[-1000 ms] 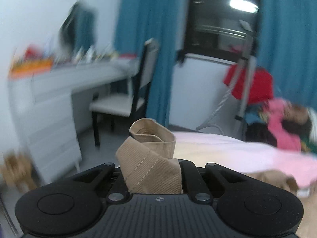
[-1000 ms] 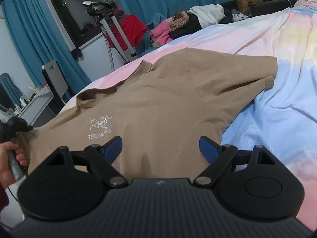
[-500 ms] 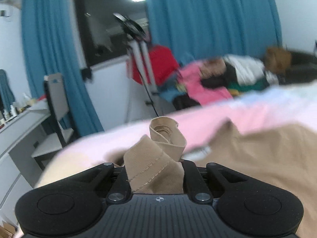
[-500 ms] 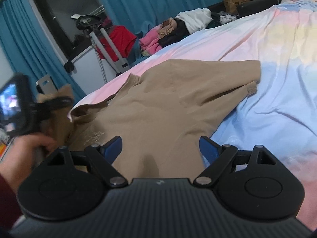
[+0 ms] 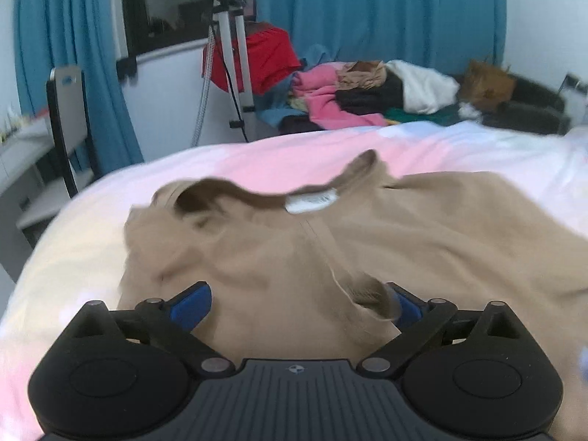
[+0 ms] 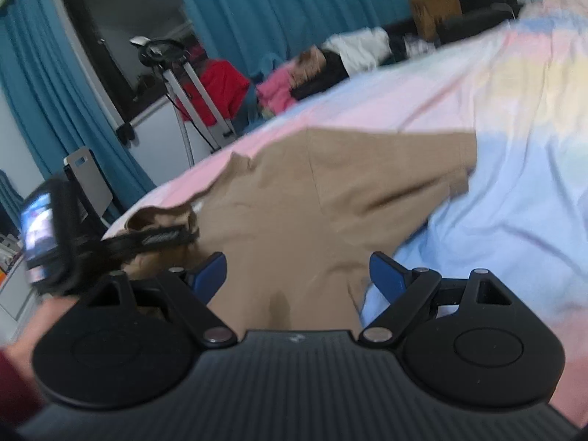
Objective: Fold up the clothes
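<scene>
Left wrist: left gripper [image 5: 297,303] wide open, empty, over tan shirt [image 5: 422,228] on bed [image 5: 239,154] | right gripper [image 6: 297,270] open too (empty) | step: sleeve fold-in; next: regrasp an edge.

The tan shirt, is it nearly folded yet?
Not yet. Done: one side of the tan shirt is flopped over, its white label showing. In hand: nothing, the left gripper and right gripper are both open above it. Left: the far sleeve lies spread on the bed sheet.
</scene>
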`<state>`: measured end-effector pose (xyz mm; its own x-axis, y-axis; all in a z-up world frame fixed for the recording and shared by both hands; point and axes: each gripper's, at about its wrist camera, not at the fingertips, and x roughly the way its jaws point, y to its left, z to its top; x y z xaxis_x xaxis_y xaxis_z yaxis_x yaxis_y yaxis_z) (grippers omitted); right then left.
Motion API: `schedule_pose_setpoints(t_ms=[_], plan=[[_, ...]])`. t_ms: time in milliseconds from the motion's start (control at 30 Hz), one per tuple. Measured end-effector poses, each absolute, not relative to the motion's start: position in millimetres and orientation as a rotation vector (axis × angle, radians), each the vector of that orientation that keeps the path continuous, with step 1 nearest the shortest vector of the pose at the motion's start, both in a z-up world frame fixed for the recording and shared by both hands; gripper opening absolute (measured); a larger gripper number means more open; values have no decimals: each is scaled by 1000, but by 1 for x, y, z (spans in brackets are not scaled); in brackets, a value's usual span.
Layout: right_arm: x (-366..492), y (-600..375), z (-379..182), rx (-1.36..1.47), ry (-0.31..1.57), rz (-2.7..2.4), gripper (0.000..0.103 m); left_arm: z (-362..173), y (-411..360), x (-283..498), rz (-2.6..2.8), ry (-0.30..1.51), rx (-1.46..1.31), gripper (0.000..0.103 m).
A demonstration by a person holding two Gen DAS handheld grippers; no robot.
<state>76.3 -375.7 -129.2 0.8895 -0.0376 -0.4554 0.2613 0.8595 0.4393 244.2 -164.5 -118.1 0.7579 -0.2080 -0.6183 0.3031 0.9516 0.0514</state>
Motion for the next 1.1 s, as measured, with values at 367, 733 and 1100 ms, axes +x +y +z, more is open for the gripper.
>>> schedule_pose_setpoints(t_ms=[367, 733, 1100], plan=[[44, -368, -111, 463, 435, -92, 86, -68, 4, 48, -280, 817, -121, 101], [5, -354, -88, 491, 505, 60, 86, -107, 165, -39, -377, 1034, -349, 100], [8, -312, -90, 297, 555, 86, 86, -138, 150, -35, -579, 1196, -270, 73]])
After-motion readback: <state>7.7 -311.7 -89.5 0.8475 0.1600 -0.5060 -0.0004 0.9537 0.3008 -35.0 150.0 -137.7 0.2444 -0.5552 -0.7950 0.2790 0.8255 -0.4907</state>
